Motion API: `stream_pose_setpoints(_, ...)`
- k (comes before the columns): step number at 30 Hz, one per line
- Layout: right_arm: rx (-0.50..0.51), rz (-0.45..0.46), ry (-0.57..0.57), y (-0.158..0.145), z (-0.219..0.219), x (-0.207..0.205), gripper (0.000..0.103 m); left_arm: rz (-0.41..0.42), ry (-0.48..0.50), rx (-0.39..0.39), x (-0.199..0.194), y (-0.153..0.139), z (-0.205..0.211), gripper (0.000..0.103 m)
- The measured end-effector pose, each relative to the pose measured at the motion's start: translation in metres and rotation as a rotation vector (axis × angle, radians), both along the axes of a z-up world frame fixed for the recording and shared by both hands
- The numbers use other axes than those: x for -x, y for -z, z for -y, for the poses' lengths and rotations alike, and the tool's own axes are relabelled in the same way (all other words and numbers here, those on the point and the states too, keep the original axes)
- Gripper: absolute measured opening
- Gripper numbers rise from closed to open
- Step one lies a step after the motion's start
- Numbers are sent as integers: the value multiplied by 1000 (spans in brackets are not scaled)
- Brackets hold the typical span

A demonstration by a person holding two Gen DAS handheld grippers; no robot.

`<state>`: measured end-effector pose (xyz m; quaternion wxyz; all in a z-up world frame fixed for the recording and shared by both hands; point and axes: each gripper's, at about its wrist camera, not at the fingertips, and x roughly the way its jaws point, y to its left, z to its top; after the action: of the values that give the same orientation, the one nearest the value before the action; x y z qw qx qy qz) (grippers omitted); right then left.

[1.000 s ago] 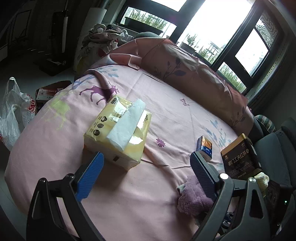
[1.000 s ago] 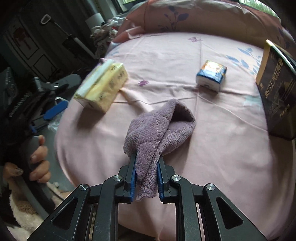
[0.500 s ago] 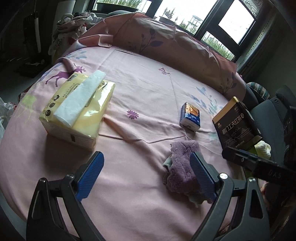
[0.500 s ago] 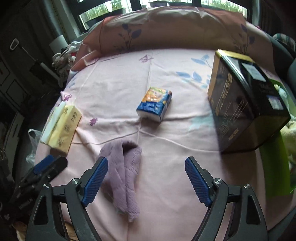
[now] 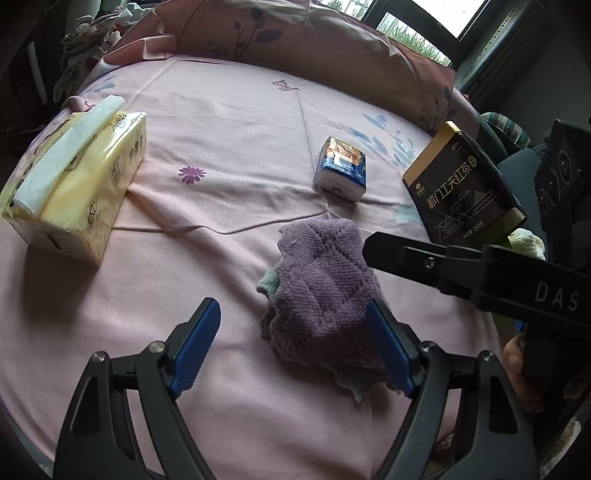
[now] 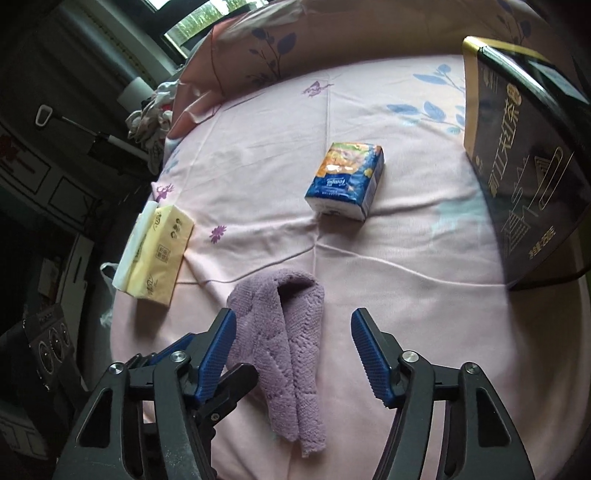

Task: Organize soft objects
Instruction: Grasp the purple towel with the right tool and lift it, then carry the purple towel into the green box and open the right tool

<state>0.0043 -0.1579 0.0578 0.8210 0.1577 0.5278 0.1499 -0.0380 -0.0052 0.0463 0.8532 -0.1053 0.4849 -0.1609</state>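
A folded purple towel (image 5: 325, 291) lies on the pink bed sheet (image 5: 236, 122) near its front edge; it also shows in the right wrist view (image 6: 284, 332). My left gripper (image 5: 295, 350) is open, low over the sheet, with the towel against its right finger. My right gripper (image 6: 293, 350) is open and empty, its fingers on either side of the towel's near end. A yellow tissue pack (image 5: 74, 181) lies at the left. A small blue tissue packet (image 5: 341, 168) lies beyond the towel.
A black and gold tea box (image 5: 461, 192) stands at the bed's right edge. A pink pillow (image 5: 314, 40) runs along the far side. The right gripper's arm (image 5: 461, 269) crosses the left wrist view at right. Clothes are piled at the far left (image 5: 92, 33).
My right gripper opened and let go of the purple towel, which now lies on the sheet. My left gripper moved right and closer to the towel. Both grippers now stand at the towel.
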Motion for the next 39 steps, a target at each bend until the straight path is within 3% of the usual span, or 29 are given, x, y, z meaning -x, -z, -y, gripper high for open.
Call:
stream_pose_setpoints(4, -89, -55, -26, 13, 1, -2, 54, -30, 7, 16, -3, 6, 5, 73)
stream_pose_setpoints(9, -129, -117, -42, 30, -5, -7, 54, -86, 19, 46, -8, 16, 11, 56)
stream_pose_setpoints(14, -186, -148, -27, 40, -3, -11, 49, -84, 20, 84, -8, 16, 14, 41)
stream_pose_setpoints(17, -215, -129, -36, 34, 0, -8, 49, -59, 31, 135, -6, 8, 16, 38)
stream_pose_setpoints(28, -253, 58, -18, -21, 24, 10, 49, 184, 81, 140, 13, -43, 42, 38)
stream_pose_setpoints(39, -317, 325, 125, -99, 103, 45, 49, 407, 233, 91, 26, -123, 119, 38)
